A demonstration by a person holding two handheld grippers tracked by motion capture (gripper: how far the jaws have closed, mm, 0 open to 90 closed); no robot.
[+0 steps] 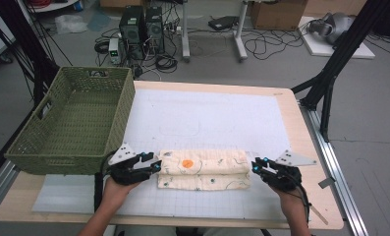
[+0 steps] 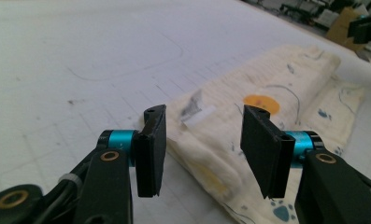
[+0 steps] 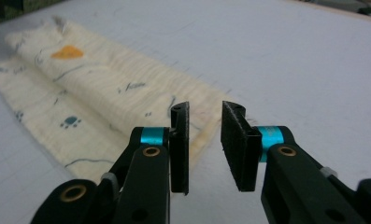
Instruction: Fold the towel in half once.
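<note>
The bench [image 1: 300, 147] is a pale wooden table carrying a large white gridded mat [image 1: 207, 118] that covers most of its top. At the bench's left edge stands a green woven basket [image 1: 72, 120], reaching from the far left corner toward the near edge and hanging slightly over the side.

On the mat, toward the near edge and about midway along it, lies a folded cream cloth [image 1: 205, 169] printed with an orange spot, thin dark lines and small blue paw marks. It is folded into a long strip running left to right, with an upper layer lying over a slightly wider lower one.

The left gripper [image 1: 155, 165] rests at the cloth's left end. In the left gripper view, the left gripper [image 2: 204, 140] has its jaws well apart with the cloth's corner below the gap, neither pad pressing on it.

The right gripper [image 1: 256, 165] sits at the cloth's right end. In the right gripper view, the right gripper [image 3: 205, 135] shows a narrow gap between its jaws, nothing clamped, the cloth's edge just beyond them.
</note>
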